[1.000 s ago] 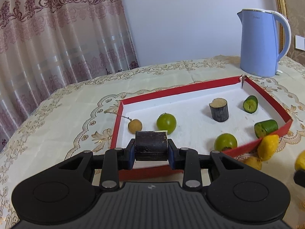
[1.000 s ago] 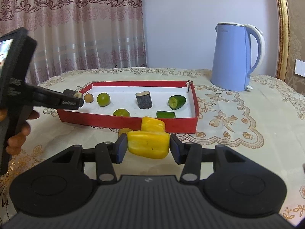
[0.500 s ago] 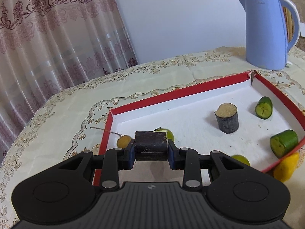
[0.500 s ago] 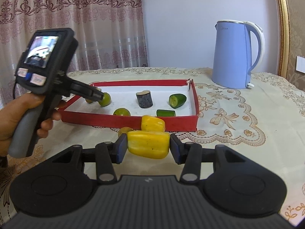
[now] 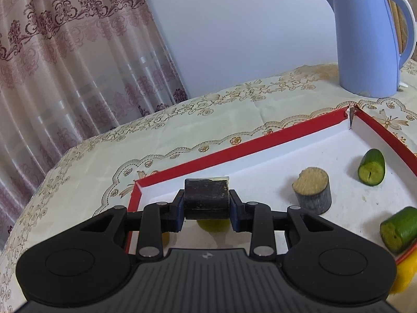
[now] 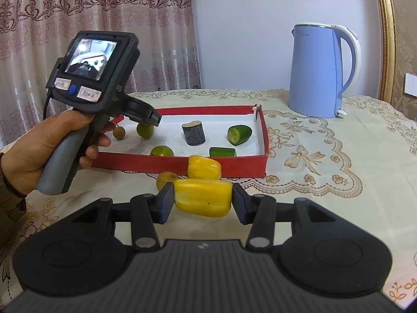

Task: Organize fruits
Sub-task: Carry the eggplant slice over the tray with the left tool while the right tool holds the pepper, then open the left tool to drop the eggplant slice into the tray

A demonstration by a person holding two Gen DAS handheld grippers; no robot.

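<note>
My left gripper (image 5: pixel 207 206) is shut on a short dark sugarcane piece (image 5: pixel 206 198), held over the left part of the red tray (image 5: pixel 234 148). A green lime (image 5: pixel 212 225) shows just under it. Inside the tray stand another sugarcane piece (image 5: pixel 312 194) and two cucumber pieces (image 5: pixel 371 167) (image 5: pixel 398 228). My right gripper (image 6: pixel 202 200) is shut on a yellow pepper piece (image 6: pixel 202 199) in front of the tray (image 6: pixel 182 160). Another yellow pepper piece (image 6: pixel 204 167) and a small yellowish fruit (image 6: pixel 165 178) lie against the tray's front wall. The left gripper's fingers (image 6: pixel 146 112) reach over the tray in the right wrist view.
A blue electric kettle (image 6: pixel 318 70) stands behind the tray at the right on the embroidered tablecloth (image 6: pixel 325 156). Two limes (image 6: pixel 145 129) (image 6: pixel 161 151) and a brown longan (image 6: pixel 119 132) lie in the tray. A hand (image 6: pixel 44 146) holds the left tool. Curtains hang behind.
The left gripper has carried the dark sugarcane piece forward over the tray's near-left corner and now hangs above the lime. The right gripper and its yellow pepper piece have stayed put.
</note>
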